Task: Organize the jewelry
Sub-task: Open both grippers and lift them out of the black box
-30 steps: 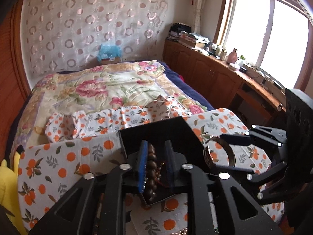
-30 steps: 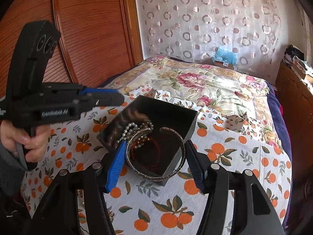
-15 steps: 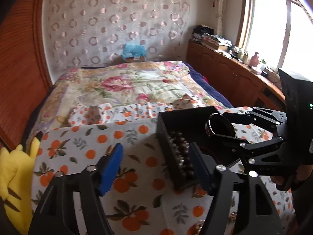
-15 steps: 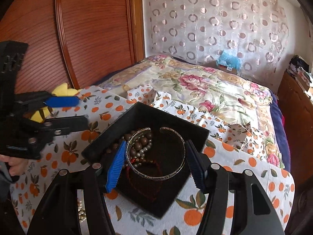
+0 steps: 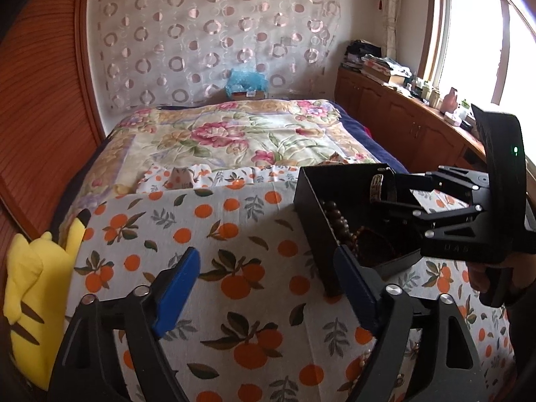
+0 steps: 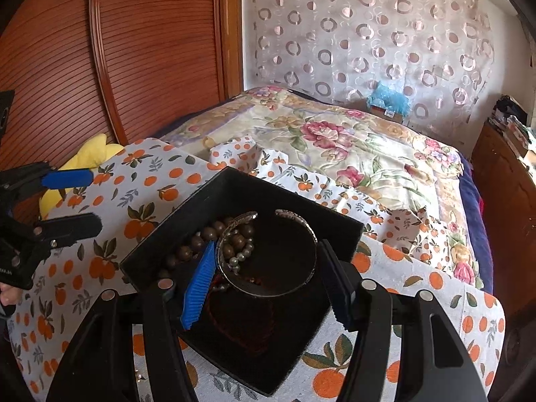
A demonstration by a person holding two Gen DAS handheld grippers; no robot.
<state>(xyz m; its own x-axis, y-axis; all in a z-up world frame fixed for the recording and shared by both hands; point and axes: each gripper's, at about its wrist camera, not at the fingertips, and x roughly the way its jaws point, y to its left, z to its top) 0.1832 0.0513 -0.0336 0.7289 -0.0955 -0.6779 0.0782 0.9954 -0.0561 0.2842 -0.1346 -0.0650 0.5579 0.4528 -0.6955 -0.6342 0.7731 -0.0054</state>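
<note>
While the left tongs (image 5: pixel 264 288) are hovering with their blue pads spread wide and nothing between them, they are sitting to the left of the black box (image 6: pixel 214 207), just outside its left wall, over the orange-print cloth (image 5: pixel 234 234). A yellow plush toy (image 5: pixel 33 284) is lying further left of the box, at the cloth's edge.

Inside the box, a strand of brown wooden beads (image 6: pixel 201 238) is running along the left wall, with a short string of pale beads (image 6: pixel 239 256) beside it.

The right tongs (image 6: pixel 264 281) are clamped on the silver cuff bangle (image 6: pixel 268 288), gripping it across its width. The bangle is suspended over the middle of the box, its open gap pointing toward the box's far wall.

Judged from this layout, the bangle is positioned for lowering into the box. Clear floor is lying right of the beads; the bangle's left rim is overlapping them, so snagging is a risk. The right tongs are nearer.
</note>
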